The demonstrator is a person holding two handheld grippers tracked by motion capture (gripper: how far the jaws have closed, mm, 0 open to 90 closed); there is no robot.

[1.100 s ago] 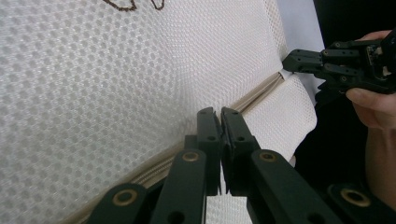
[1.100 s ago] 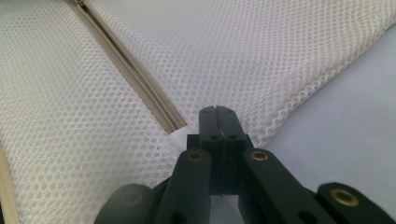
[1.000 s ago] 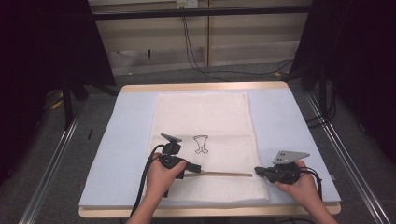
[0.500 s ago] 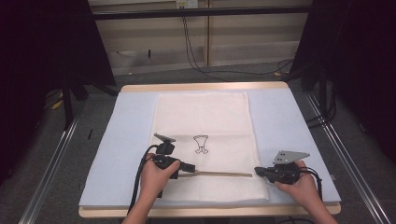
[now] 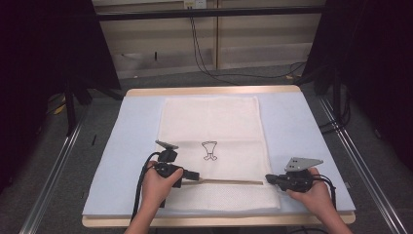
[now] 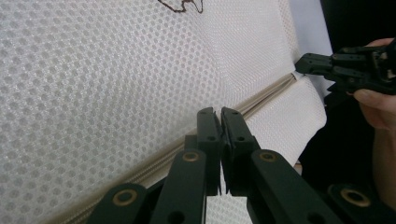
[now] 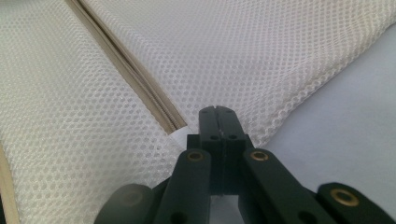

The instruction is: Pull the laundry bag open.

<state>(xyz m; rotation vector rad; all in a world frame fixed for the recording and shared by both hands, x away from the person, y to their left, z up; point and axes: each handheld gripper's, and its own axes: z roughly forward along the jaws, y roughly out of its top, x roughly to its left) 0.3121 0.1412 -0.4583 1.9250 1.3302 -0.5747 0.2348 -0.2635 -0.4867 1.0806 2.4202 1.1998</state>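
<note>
Blue mat, mesh bag between hand-held grippers

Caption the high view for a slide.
Two hand-held grippers, left gripper and right gripper, both shut, at opposite ends of a white mesh bag's zipper.

Left tool is gripped in the left hand, jaws closed, pointing right. Right tool sits in the right hand, jaws closed, pointing left.
</note>
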